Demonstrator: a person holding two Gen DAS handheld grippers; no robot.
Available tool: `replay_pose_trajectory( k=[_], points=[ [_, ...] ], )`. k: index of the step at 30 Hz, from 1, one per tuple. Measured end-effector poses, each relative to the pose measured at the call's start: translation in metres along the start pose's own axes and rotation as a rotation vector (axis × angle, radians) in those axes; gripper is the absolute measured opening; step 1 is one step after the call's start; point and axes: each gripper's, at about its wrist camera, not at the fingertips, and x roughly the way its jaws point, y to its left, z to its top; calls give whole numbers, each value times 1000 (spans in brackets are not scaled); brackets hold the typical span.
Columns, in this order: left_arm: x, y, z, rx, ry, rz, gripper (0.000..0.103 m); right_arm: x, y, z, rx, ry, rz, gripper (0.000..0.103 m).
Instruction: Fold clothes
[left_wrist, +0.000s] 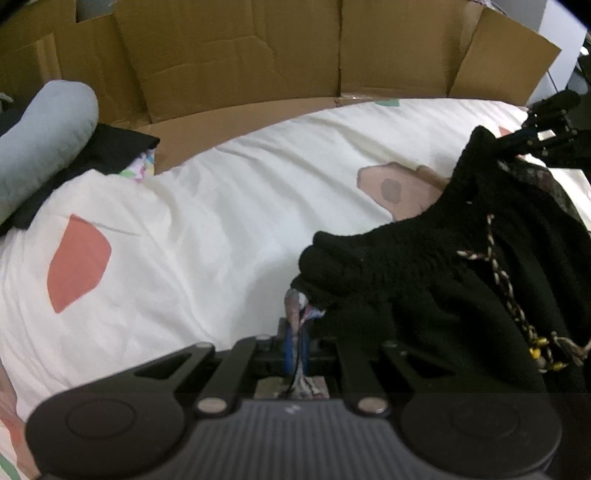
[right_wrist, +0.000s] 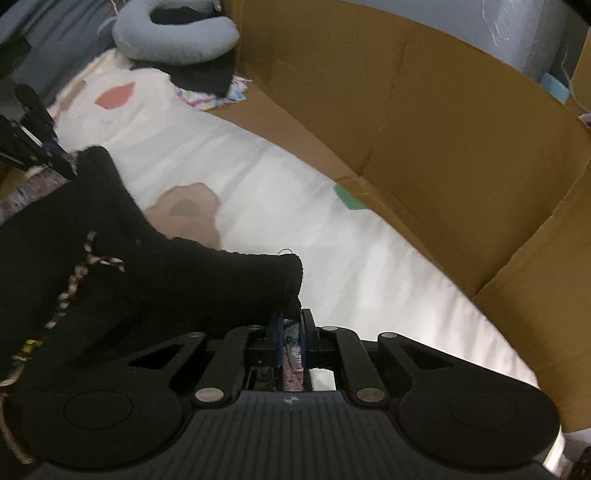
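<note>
One black knit garment (left_wrist: 461, 258) is up between two hand-held grippers, one at each end of its ribbed edge, and it sags in the middle over a cream bed sheet (left_wrist: 207, 206) printed with coloured patches. A single braided drawcord (left_wrist: 513, 302) with yellow beads trails down the dark cloth.

The left hand-held gripper (left_wrist: 297, 332) points steeply down at the bed, its blue pads shut tight on a corner of the garment where a scrap of patterned lining sticks out. The right hand-held gripper (right_wrist: 291, 339) is tilted down a little less steeply; its jaws are closed on the opposite corner, with the same patterned fabric pinched between the pads. Each one shows in the other's view as a dark linkage at the far end of the knit, though the fisheye edges are blurry enough that I can't make out the jaws from there.

Around them: tall cardboard panels (right_wrist: 424, 122) stand along the far side of the bed like a wall. One pale blue U-shaped pillow (right_wrist: 173, 37) lies at the head end, with a folded black cloth (right_wrist: 207, 74) just beside it, resting on a pastel-patterned one (right_wrist: 207, 99). The hanging garment hides part of the sheet, including the edge of a tan patch (left_wrist: 395, 188)
</note>
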Motion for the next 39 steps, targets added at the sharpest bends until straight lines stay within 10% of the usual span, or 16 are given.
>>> replay_pose_trajectory(
  k=[3,7,13,24,28,39],
  points=[
    [6,0,0,-3,35,-10,8,8,-1,0,36,11,34,10],
    [-2,5,0,-33,9,-34,17,-8,-26,2,162,-52,118,55],
    [4,7,1,-34,24,-54,32,-6,-57,-2,309,-39,199,57],
    [27,13,-1,-92,61,-110,32,39,-43,-21,330,94,326,56],
    [29,11,-1,-108,50,-122,16,37,-37,-19,278,103,315,11],
    [7,-4,9,-46,-45,-104,6,-7,-36,-23,187,47,116,4]
  ],
)
